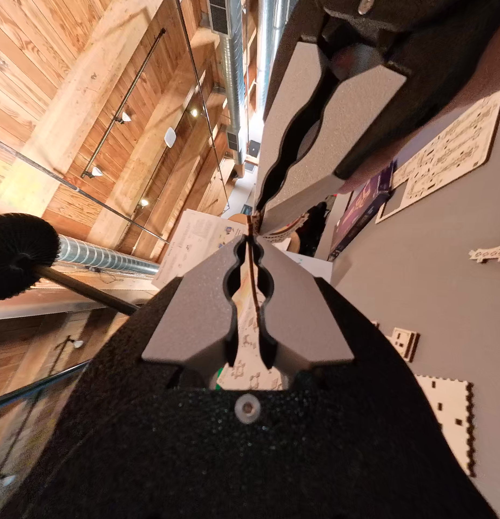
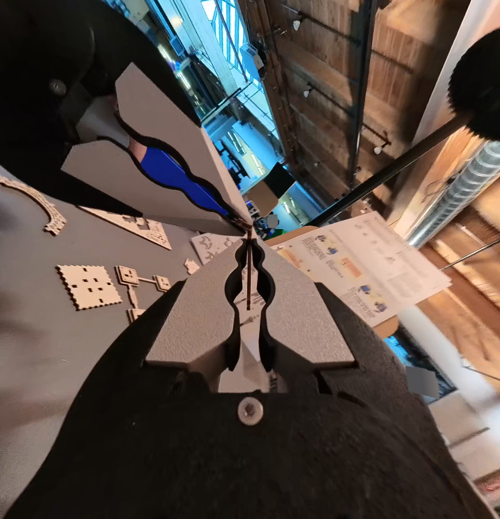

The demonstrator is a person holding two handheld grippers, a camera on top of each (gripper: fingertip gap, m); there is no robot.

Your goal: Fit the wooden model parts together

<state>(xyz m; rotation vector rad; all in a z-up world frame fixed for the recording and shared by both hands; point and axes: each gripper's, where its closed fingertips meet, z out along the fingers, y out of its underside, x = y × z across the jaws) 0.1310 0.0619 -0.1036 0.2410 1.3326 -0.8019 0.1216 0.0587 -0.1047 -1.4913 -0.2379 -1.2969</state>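
Above the grey worktop, left gripper and right gripper each pinch a thin wooden part, jaws narrow, tips meeting.

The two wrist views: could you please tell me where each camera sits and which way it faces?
Left wrist view: sits on the left gripper, looking along its jaws, tilted toward the wooden ceiling; jaws shut on a thin wooden part; right gripper meets it tip to tip.
Right wrist view: sits on the right gripper, facing the left gripper, grey table at left; a blue sleeve shows.
Shared: both grippers, the instruction sheet, the notched square plate.
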